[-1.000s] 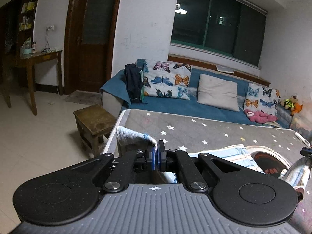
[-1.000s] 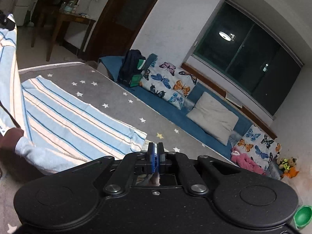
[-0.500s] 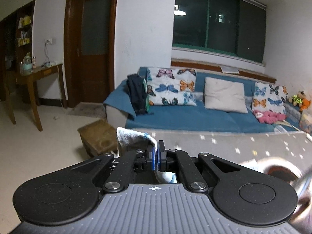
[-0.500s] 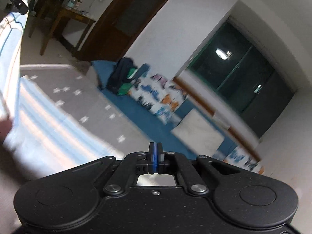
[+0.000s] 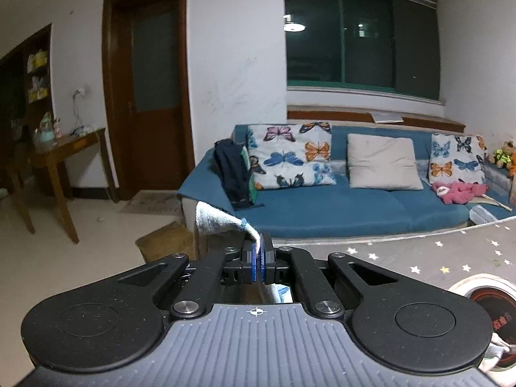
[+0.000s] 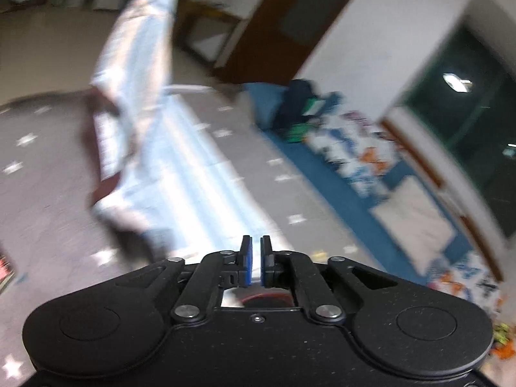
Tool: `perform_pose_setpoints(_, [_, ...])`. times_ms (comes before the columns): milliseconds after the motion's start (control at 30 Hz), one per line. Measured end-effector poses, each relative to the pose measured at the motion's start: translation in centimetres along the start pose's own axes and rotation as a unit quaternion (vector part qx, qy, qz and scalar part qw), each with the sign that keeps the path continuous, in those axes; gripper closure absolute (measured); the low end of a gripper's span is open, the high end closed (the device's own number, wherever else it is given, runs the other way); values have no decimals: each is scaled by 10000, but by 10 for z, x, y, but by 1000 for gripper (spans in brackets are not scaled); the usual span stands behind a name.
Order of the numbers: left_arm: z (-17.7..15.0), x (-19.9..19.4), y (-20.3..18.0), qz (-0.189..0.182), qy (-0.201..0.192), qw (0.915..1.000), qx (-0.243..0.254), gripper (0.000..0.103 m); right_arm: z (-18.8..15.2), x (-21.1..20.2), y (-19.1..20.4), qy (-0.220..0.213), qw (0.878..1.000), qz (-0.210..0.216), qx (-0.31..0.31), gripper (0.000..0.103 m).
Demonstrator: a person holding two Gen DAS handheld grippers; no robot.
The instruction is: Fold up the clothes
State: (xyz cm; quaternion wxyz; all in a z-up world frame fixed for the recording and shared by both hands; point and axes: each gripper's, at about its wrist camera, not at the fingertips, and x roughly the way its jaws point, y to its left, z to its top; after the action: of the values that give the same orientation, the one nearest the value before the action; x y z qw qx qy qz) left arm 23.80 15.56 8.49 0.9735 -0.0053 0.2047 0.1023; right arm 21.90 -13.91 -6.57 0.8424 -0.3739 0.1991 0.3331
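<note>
While my left gripper (image 5: 258,253) is pinching a corner of the striped garment (image 6: 138,74) between its fingers (image 5: 248,258), I am holding that corner up high, well above the star-patterned surface (image 5: 435,254). Only a narrow edge of cloth is sitting between the pads, with a small flap (image 5: 219,217) poking out to the left, so a sharp tug could be pulling it free. If that is happening mid-lift, the top edge is dropping and the fold is collapsing.

Moving right, the garment is hanging down from that raised corner and trailing across the surface in a long pale-blue band. The right view is badly blurred, so I am judging its lie only roughly.

My right gripper (image 6: 254,258) is showing a slim gap between its fingers (image 6: 267,259). Pale cloth is showing in that gap, but I cannot tell whether the pads are actually gripping it or just hovering over it. If they are not gripping, the lower edge is staying behind while I swing, and the cloth is twisting or bunching. A round object (image 5: 490,300) is sitting at the surface's right edge, and dragging fabric could be snagging on it.
</note>
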Motion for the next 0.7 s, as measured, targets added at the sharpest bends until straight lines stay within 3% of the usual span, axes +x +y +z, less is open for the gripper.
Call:
perform_pose_setpoints(33, [-1, 2, 3, 25, 27, 10000, -29, 100, 4, -2, 6, -81, 9999, 56, -117, 74])
perform_pose_setpoints(233, [-7, 5, 10, 43, 68, 10000, 0, 100, 11, -24, 29, -389, 9940, 546, -860, 43])
perform_pose_setpoints(400, [-12, 8, 10, -23, 116, 9999, 4, 100, -4, 8, 72, 7, 9796, 739, -1871, 43])
perform_pose_setpoints(533, [-16, 10, 14, 14, 160, 9999, 4, 100, -16, 27, 95, 82, 9669, 786, -2426, 45])
perform_pose_setpoints(667, [-18, 13, 20, 38, 202, 9997, -104, 100, -14, 46, 96, 99, 9630, 442, -2658, 64])
perform_pose_setpoints(700, [-19, 14, 21, 55, 207, 9997, -99, 100, -13, 50, 94, 103, 9623, 354, -2693, 76])
